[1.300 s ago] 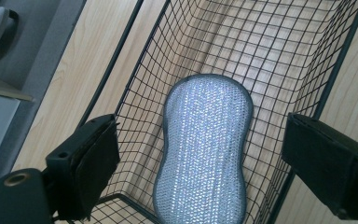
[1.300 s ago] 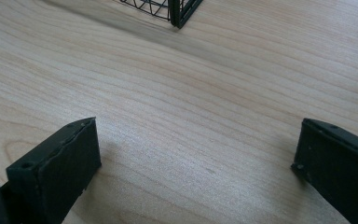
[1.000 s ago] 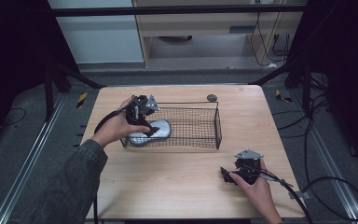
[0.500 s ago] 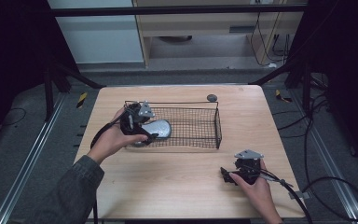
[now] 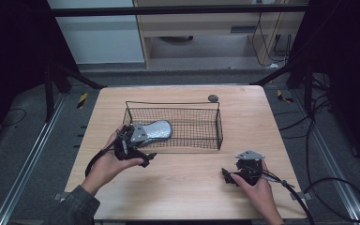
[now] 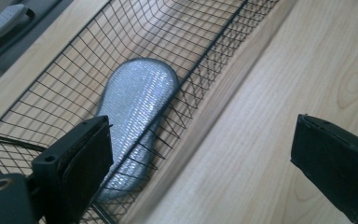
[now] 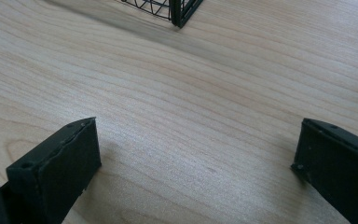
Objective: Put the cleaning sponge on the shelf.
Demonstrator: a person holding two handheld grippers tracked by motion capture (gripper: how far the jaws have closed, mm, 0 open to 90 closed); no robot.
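A: Start at your left gripper (image 5: 133, 146). How are the jaws standing?

B: In the left gripper view they are standing wide and holding nothing. One jaw is sitting over the wire basket (image 6: 51, 88)'s near wall, the other over bare desk (image 6: 279, 79).

A: And the grey insole (image 6: 135, 116)?

B: It is lying flat on the basket floor, at the end next to your left hand (image 5: 107, 165), just inside the near wall. Seen along your jaws, it is lying ahead and toward the left jaw, with the mesh between it and you. Its long axis is running roughly along the basket's length, wide end pointing away from you.

A: Which hand is nearer?

B: Your left, clearly. Your right gripper (image 5: 243, 174) is resting near the desk's front edge, well apart from the basket, jaws also wide and empty over the wood; the right gripper view is catching just a basket corner (image 7: 179, 11).

A: So what does the coming move turn on?

B: My judgement: if you are going back for the insole, you are reaching over the rim, not through it.

A: Surface and room?

B: Pale wood desk, a small dark round object (image 5: 213, 98) lying by the far edge behind the basket, dark floor with cables (image 5: 328, 183) around it, and a pale cabinet (image 5: 206, 28) behind.
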